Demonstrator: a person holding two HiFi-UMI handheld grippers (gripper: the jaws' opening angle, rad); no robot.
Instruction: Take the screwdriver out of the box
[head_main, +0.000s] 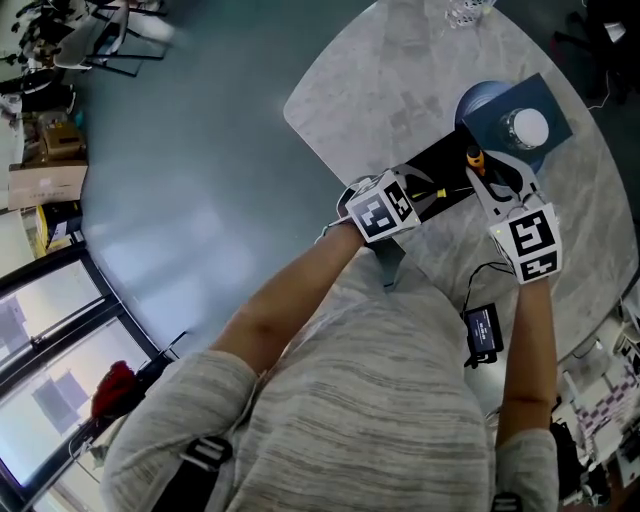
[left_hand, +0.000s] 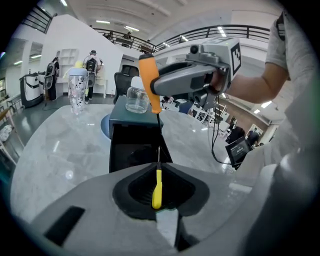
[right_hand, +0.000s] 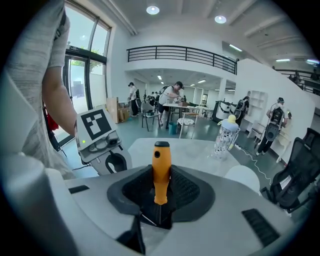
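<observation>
Grey-blue floor (head_main: 200, 150) lies wide and bare on the left of a round, marble-patterned desk (head_main: 400, 90), whose curved edge runs just beside the person's body. Most of the desk top around the long black box (left_hand: 135, 150) is free; the box lies open, touching a dark blue lid (head_main: 515, 110) at its far end. Each tool carries a cube with black-and-white square markers. The right tool (head_main: 487, 172) is clamped on the orange screwdriver (right_hand: 161, 172), which is held over the box with its thick handle standing up out of the jaws. The left tool (head_main: 425, 195) is closed on a slim yellow screwdriver (left_hand: 157, 189), its thin shaft pointing toward the box.
</observation>
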